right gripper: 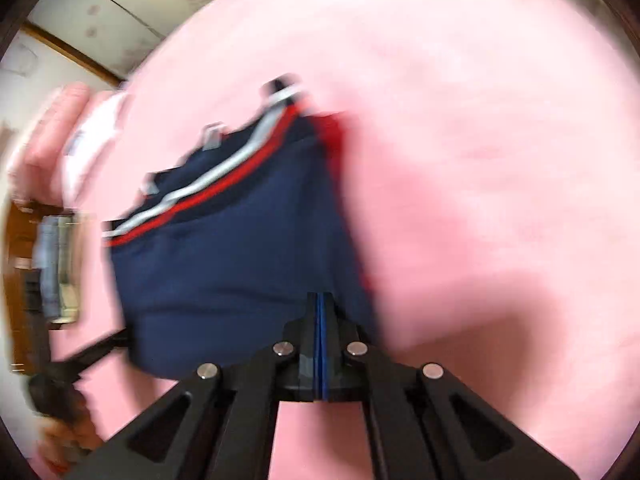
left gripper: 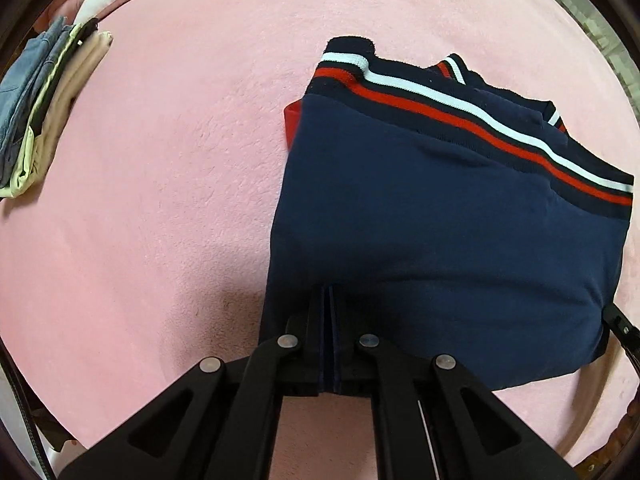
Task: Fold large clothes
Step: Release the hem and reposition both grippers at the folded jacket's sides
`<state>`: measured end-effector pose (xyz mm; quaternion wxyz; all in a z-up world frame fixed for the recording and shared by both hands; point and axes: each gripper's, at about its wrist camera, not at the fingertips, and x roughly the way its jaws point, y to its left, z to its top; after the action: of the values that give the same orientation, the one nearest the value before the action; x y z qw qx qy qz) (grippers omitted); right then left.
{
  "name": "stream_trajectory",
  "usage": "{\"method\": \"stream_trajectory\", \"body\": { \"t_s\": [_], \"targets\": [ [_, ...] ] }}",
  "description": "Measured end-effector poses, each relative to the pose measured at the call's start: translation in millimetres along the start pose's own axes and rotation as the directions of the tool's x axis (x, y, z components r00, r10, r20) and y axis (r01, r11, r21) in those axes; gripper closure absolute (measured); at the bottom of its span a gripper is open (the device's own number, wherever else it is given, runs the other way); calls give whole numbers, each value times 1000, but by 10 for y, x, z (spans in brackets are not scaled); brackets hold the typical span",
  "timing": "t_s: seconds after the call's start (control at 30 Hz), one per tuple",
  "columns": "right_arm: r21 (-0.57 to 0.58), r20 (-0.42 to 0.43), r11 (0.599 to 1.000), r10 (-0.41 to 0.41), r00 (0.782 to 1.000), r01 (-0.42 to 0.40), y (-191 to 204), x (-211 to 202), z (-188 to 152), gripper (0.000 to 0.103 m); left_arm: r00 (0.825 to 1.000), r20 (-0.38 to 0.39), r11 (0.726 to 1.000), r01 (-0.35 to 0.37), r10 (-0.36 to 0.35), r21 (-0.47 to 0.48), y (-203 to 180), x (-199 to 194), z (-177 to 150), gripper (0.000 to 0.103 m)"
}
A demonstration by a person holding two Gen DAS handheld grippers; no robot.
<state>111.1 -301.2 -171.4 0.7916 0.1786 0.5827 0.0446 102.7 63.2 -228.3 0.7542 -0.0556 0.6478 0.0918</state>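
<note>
Mid-fold: I'm holding one edge of the navy sweater with both tongs, carrying it across the pink blanket.

Left gripper (left gripper: 329, 300) is pinched tight on the near edge of the navy sweater (left gripper: 440, 208); right gripper (right gripper: 322, 304) is clamped on the same edge further along, blurry view but cloth clearly sits between the jaws. Sweater lies already partly folded on the pink blanket (left gripper: 160, 160), its striped hem (left gripper: 460, 120) on the far side, a red bit (left gripper: 292, 120) poking out at the left. A stack of folded clothes (left gripper: 44, 120) sits well apart at far left. I judge this is a late fold. Next I need both ends moved together and level, laying the held edge square onto the striped hem before letting go.
</note>
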Motion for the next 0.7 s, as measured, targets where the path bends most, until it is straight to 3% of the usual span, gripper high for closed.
{"method": "stream_trajectory", "body": {
  "t_s": [0.07,0.13,0.17,0.27,0.37,0.53,0.7],
  "targets": [
    [47,1,999,-7,1000,7,-150,-44,-22,103,1000,-1,1000,-8,8,-9,-13,26,-32,101],
    [49,-24,982,-182,983,183,-218,-17,-54,103,1000,1,1000,-6,6,-26,-146,56,17,100],
    [50,-27,979,-195,980,196,-246,-21,-71,103,1000,5,999,0,0,-38,-140,40,-8,100],
    [120,10,980,-159,987,156,-294,-166,-63,103,1000,18,998,21,-20,-57,-6,-20,-11,100],
    [102,60,986,-141,988,135,-187,-316,-11,103,999,36,996,39,-37,-78,-2,-101,-105,99],
    [2,100,1000,-17,995,17,325,-306,124,103,993,74,985,98,-88,-143,84,-170,-374,99],
    [-134,51,988,82,995,-74,866,-130,254,103,986,93,963,153,-136,-221,279,-202,-649,98]
  ]
}}
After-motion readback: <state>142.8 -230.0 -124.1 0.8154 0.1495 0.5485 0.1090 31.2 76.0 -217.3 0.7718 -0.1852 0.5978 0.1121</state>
